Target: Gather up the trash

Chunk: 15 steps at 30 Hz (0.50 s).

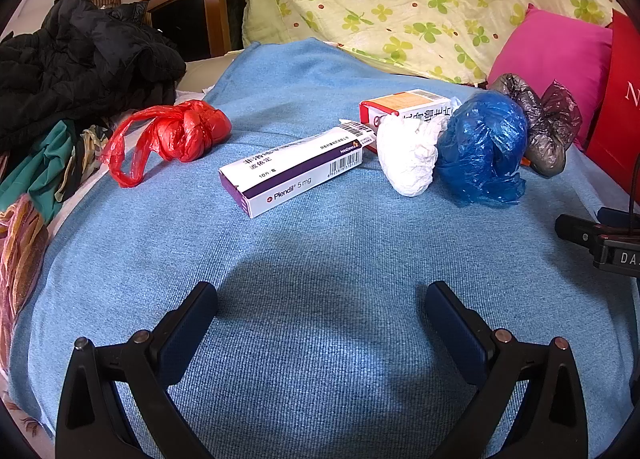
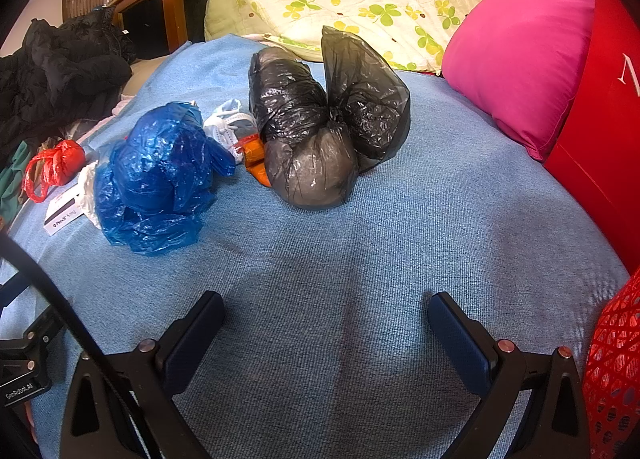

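Left wrist view: bare blue blanket [image 1: 320, 251] is seen between the spread, empty left gripper [image 1: 320, 307] and the Plendil box [image 1: 292, 175]. The right gripper [image 2: 326, 319] is likewise held wide apart, the black bag [image 2: 324, 127] lying well ahead.

Four knotted plastic bags [image 1: 482, 147], two cartons [image 1: 292, 175], one white paper wad [image 1: 406, 159]

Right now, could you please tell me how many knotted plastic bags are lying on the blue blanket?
3: a red knotted plastic bag at the left, a blue crumpled plastic bag right of the medicine boxes, and a black plastic bag nearest the pink pillow. Others may hide behind them.
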Available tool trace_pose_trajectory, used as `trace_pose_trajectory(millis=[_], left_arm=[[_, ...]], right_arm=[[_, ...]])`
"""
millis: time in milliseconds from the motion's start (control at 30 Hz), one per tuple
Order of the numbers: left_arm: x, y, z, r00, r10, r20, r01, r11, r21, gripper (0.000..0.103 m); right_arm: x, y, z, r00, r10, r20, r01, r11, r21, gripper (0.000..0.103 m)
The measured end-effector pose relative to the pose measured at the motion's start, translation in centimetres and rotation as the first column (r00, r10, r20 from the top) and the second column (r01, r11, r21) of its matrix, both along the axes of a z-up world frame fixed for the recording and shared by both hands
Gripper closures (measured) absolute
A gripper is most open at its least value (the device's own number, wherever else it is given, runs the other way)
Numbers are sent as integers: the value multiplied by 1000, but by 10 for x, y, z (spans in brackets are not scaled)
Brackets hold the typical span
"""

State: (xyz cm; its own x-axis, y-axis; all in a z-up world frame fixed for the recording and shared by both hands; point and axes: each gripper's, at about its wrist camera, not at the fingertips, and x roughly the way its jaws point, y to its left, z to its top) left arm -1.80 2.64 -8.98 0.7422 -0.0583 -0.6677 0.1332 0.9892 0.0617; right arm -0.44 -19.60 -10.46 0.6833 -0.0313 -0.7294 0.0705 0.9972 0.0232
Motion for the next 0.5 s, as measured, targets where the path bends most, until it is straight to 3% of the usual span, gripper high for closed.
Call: trace_pose_trajectory(millis=[500], left_arm=[[1, -3, -1, 1000, 4, -11, -4, 1000, -1, 0]], right_arm=[[0, 0, 0, 1000, 0, 0, 0, 1000, 0, 0]])
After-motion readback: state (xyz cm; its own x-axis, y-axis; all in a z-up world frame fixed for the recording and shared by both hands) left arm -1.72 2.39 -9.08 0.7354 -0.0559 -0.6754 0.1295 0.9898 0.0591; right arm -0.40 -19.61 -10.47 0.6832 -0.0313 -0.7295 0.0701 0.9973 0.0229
